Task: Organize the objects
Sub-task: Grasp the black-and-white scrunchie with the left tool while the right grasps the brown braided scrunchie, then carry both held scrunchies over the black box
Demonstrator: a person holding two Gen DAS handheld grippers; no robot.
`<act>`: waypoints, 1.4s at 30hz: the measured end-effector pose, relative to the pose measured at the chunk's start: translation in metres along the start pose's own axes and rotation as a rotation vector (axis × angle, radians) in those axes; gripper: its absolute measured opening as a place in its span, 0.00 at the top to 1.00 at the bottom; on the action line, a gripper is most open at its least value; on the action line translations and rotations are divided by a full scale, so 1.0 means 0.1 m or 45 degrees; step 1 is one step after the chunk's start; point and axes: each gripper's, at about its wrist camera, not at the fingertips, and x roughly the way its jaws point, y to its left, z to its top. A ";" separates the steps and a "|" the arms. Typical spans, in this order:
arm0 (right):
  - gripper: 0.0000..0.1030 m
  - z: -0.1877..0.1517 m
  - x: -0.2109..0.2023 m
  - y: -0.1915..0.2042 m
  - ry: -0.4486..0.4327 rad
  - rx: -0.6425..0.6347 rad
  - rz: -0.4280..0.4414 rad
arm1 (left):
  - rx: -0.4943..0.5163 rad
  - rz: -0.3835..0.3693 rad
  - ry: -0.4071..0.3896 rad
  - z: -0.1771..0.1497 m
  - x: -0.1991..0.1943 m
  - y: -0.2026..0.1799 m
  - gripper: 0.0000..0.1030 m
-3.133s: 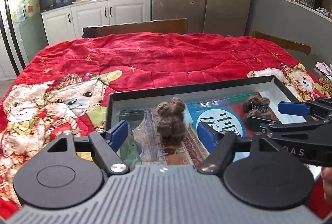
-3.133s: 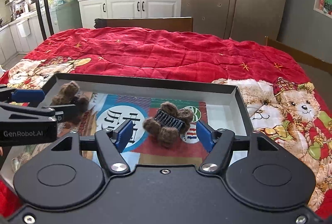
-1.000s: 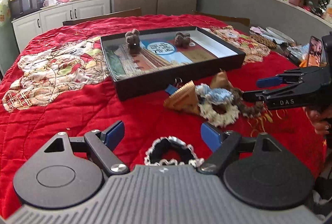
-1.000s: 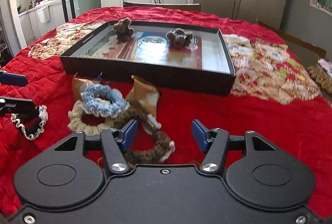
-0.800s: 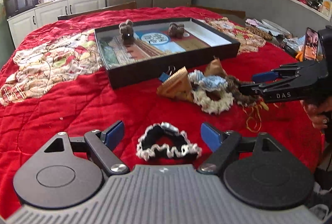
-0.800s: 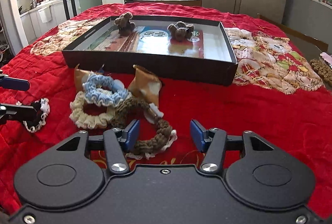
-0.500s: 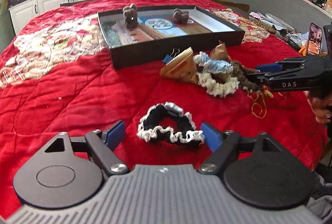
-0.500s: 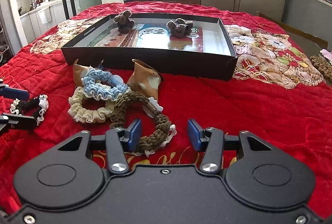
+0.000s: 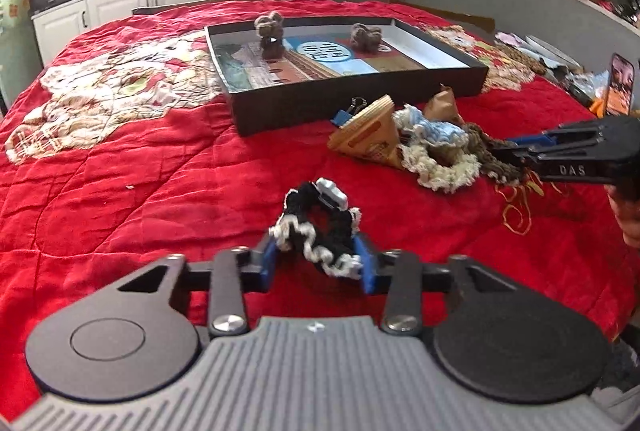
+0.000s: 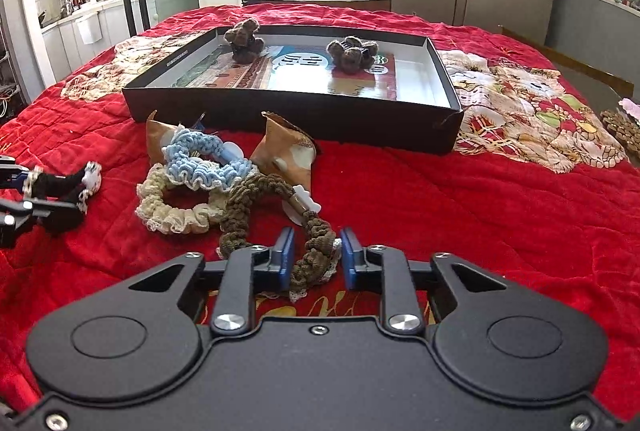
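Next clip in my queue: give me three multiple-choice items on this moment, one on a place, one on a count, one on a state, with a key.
1. Where does the blue scrunchie lie?
A. In the box
B. On the beige scrunchie, outside the box
C. On the counter

2. How many fuzzy brown clips sit in the black box?
A. Two
B. Four
C. None

3. What is between the left tool's closing jaws?
A. Nothing
B. A binder clip
C. The black-and-white scrunchie

Key: 1 B, it overlaps the beige one on the red quilt. 2 A, one clip left, another near the middle. 3 C, both blue pads flank it.
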 end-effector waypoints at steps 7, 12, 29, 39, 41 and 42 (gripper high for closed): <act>0.88 0.00 0.00 -0.01 -0.005 0.023 0.017 | -0.068 -0.003 -0.001 0.02 0.01 0.10 0.80; 0.90 -0.01 -0.03 -0.02 -0.017 0.027 0.019 | -0.072 -0.010 -0.004 0.03 0.00 0.11 0.85; 0.91 0.15 -0.31 -0.03 -0.125 -0.009 0.012 | 0.011 -0.063 -0.101 0.21 -0.19 -0.07 0.86; 0.91 0.33 -0.41 -0.01 -0.193 -0.042 0.000 | 0.088 -0.073 -0.157 0.45 -0.16 -0.19 0.86; 0.91 0.38 -0.43 -0.02 -0.210 -0.044 -0.007 | 0.099 -0.077 -0.162 0.50 -0.14 -0.20 0.86; 0.91 0.40 -0.44 -0.03 -0.218 -0.042 -0.010 | 0.103 -0.080 -0.165 0.52 -0.13 -0.21 0.86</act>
